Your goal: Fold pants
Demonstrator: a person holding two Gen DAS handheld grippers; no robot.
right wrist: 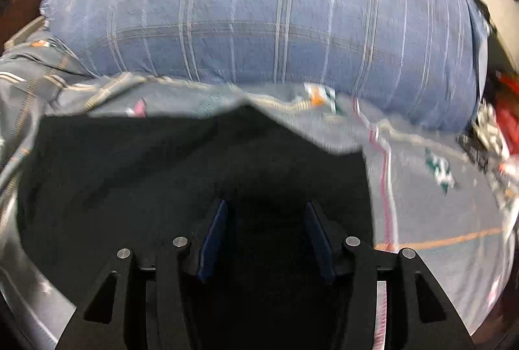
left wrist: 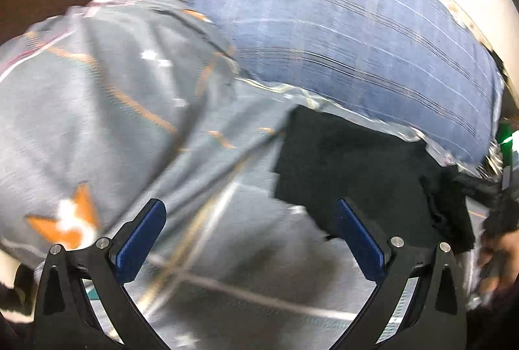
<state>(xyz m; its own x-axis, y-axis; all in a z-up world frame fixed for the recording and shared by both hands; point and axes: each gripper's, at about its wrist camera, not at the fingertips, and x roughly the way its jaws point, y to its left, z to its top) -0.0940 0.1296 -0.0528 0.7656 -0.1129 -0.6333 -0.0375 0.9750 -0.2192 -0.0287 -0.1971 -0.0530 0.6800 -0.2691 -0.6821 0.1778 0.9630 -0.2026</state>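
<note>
The black pants (left wrist: 356,162) lie as a flat dark slab on a grey patterned bedsheet (left wrist: 97,90), right of centre in the left wrist view. My left gripper (left wrist: 249,204) is open wide above the sheet, with nothing between its blue pads (left wrist: 142,239); the pants' near corner sits beside its right finger. In the right wrist view the pants (right wrist: 162,162) fill the middle. My right gripper (right wrist: 266,204) hovers over them with its jaws partly apart and a dark gap between the pads. Both views are blurred.
A large blue plaid pillow (right wrist: 259,19) lies just behind the pants, and in the left view this pillow (left wrist: 340,26) runs across the top. A person's hand (left wrist: 496,252) shows at the right edge. Red clutter (right wrist: 509,110) sits at the bed's right side.
</note>
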